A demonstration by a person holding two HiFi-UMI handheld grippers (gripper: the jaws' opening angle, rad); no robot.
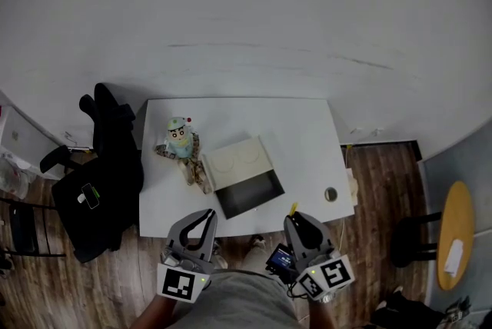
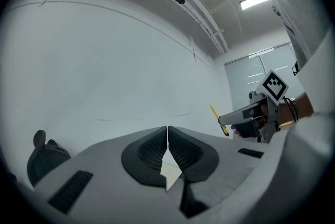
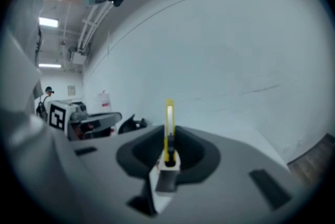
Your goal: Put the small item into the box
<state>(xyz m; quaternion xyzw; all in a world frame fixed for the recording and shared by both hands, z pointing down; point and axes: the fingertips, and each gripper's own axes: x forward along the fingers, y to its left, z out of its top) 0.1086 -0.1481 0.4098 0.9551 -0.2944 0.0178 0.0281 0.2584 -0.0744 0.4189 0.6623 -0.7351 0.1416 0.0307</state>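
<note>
The right claw (image 3: 168,154) grips a thin yellow item (image 3: 169,118). The left claw (image 2: 167,145) is closed on nothing. The box (image 1: 247,193) lies on the table (image 1: 304,139).

Office rm: white table (image 1: 307,139), chair (image 1: 108,174)

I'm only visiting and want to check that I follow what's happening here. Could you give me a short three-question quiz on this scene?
1. True or false: the right gripper is shut on a thin yellow item.
2. Multiple choice: in the head view, where on the white table does the open box lie relative to the doll? (A) to its left (B) to its right (C) on top of it
3. Fill in: the jaws of the left gripper are ____, with nothing between them.

Key: 1 true; 2 B; 3 shut.
</note>
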